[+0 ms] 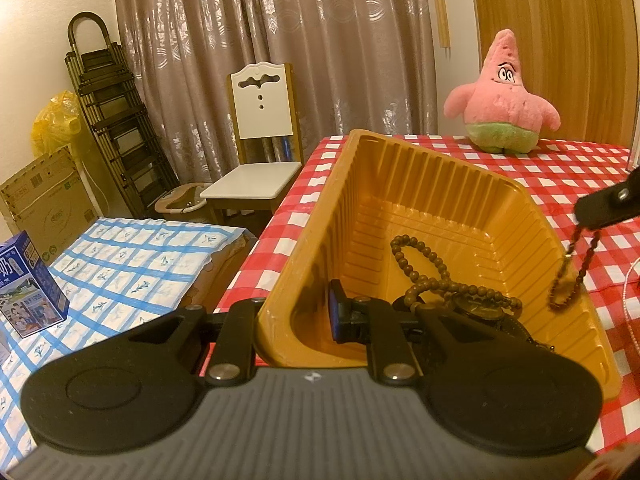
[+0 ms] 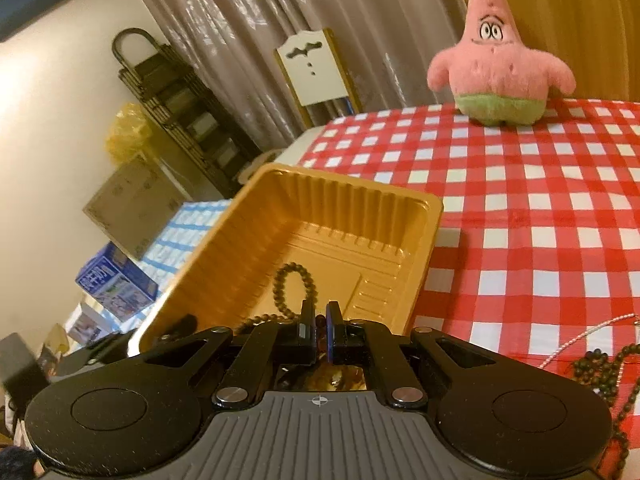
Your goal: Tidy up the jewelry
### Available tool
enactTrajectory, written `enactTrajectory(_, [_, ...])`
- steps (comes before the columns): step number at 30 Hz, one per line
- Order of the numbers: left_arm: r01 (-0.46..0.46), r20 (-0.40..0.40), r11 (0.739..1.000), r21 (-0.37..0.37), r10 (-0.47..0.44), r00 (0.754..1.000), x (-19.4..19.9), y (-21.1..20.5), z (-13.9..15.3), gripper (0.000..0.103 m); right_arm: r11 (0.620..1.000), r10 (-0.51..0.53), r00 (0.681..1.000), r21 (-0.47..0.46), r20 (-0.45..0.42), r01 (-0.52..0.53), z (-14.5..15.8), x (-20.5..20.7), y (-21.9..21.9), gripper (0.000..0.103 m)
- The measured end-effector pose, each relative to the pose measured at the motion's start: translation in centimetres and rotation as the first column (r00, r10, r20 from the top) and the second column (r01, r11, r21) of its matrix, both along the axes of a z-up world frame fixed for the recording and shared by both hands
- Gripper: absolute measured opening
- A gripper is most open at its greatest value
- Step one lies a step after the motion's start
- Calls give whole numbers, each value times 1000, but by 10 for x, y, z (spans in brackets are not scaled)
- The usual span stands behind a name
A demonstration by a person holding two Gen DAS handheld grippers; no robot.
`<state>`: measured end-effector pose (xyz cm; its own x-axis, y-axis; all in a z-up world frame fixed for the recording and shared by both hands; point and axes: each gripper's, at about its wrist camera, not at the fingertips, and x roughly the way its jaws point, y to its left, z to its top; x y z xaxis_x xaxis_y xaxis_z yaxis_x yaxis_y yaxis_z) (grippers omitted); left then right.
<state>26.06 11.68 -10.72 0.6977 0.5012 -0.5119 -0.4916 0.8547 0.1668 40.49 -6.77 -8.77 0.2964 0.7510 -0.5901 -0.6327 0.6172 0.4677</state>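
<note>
1. Worktop [image 1: 520,184] in red check fills the right of the frame.
2. Gold tray [image 1: 400,184] sits centre; left tongs [image 1: 296,316] pinch its near wall.
3. Bead bracelet [image 1: 572,268] dangles at right, pinched by right tongs [image 2: 318,330].

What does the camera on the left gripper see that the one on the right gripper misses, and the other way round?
Only the left view shows the left gripper clamped on the tray's near wall, the right gripper dangling a bead string beside the tray, and the chair seat.

Only the right view shows dark beads and a pale pearl strand lying on the cloth.

Both show the orange tray with a brown bead bracelet inside, the pink plush star, and the red checked cloth.
</note>
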Motion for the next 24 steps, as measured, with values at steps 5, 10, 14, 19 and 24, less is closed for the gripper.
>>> enactTrajectory(5, [-1, -1, 1000, -1, 1, 1000, 0, 0, 0, 16, 1000, -26, 1000, -13, 7, 26, -8, 3, 9, 5])
enactTrajectory(10, [-2, -2, 1000, -3, 2, 1000, 1, 0, 0, 16, 999, -39, 999, -33, 25, 40, -5, 2, 6, 26])
enactTrajectory(14, [-2, -2, 1000, -3, 2, 1000, 1, 1, 0, 16, 997, -62, 997, -34, 36, 64, 0, -2, -8, 32])
enactTrajectory(19, [-2, -3, 1000, -4, 2, 1000, 1, 1, 0, 16, 992, -103, 994, -73, 33, 105, -1, -10, -33, 33])
enactTrajectory(24, [-2, -2, 1000, -1, 2, 1000, 1, 1, 0, 16, 980, -149, 989, -133, 20, 150, -12, -21, -65, 34])
